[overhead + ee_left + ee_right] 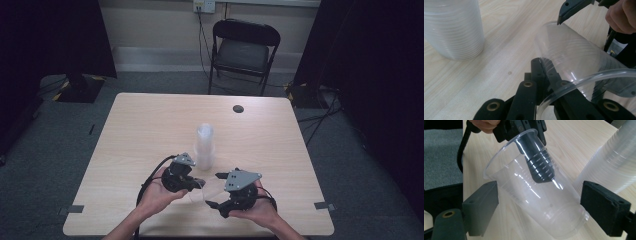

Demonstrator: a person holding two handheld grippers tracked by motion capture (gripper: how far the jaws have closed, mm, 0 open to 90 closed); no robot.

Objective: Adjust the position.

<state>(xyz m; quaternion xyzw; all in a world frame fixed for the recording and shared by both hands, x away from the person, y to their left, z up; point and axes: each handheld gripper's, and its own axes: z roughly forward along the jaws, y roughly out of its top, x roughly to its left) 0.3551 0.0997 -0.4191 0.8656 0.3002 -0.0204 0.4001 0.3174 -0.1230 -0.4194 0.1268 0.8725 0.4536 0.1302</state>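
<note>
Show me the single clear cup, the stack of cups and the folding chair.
single clear cup (549,220), right gripper view, lower side wall near its base.
stack of cups (454,30), left gripper view, ribbed side.
folding chair (243,52), high view, seat.

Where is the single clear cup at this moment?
The clear cup is near the table's front edge, held by the left gripper, between the right gripper's open jaws, beside the cup stack.

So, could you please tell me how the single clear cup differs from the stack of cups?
The single clear cup is held tilted off the table, the left gripper pinching its rim; the stack of cups stands upright on the table, untouched. The single cup looks see-through, the stack milky. Both are ribbed clear plastic.
</note>
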